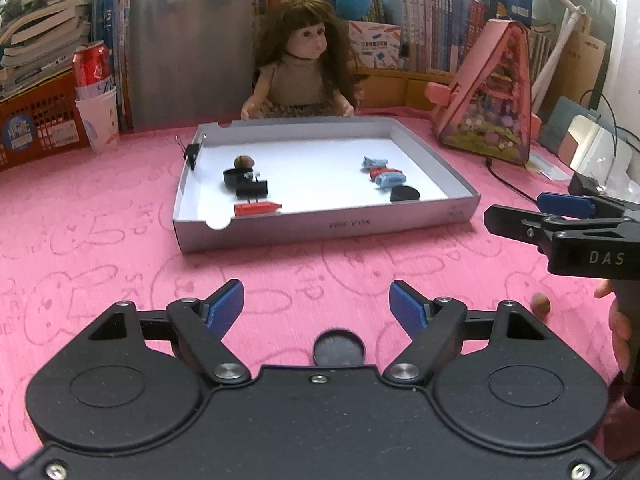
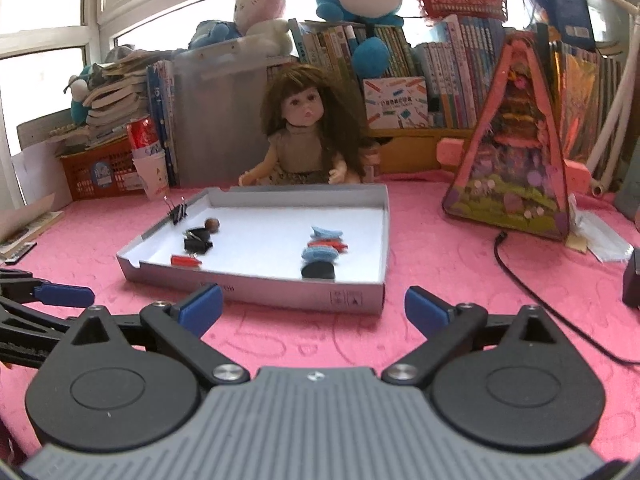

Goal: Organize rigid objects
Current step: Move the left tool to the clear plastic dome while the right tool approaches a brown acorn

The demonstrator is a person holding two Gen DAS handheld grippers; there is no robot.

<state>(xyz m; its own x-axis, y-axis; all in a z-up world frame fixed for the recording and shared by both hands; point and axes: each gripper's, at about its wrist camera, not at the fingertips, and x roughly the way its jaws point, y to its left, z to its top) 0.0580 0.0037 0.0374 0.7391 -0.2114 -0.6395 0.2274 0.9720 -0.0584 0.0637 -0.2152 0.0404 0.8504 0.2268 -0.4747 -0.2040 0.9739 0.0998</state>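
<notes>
Left claw (image 1: pixel 316 304) released, empty | right claw (image 2: pixel 314 310) released, empty | tray (image 1: pixel 320 228) ahead

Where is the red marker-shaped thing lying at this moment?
The red piece lies inside the white tray, at its near left corner, just in front of a black binder clip.

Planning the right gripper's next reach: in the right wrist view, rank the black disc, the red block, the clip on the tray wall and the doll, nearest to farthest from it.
1. Black disc, near front wall of the tray, right of centre.
2. Red block, front left corner.
3. Black binder clip, upright on the left wall.
4. Doll, seated behind the tray.
The right gripper has nothing between its jaws.
</notes>
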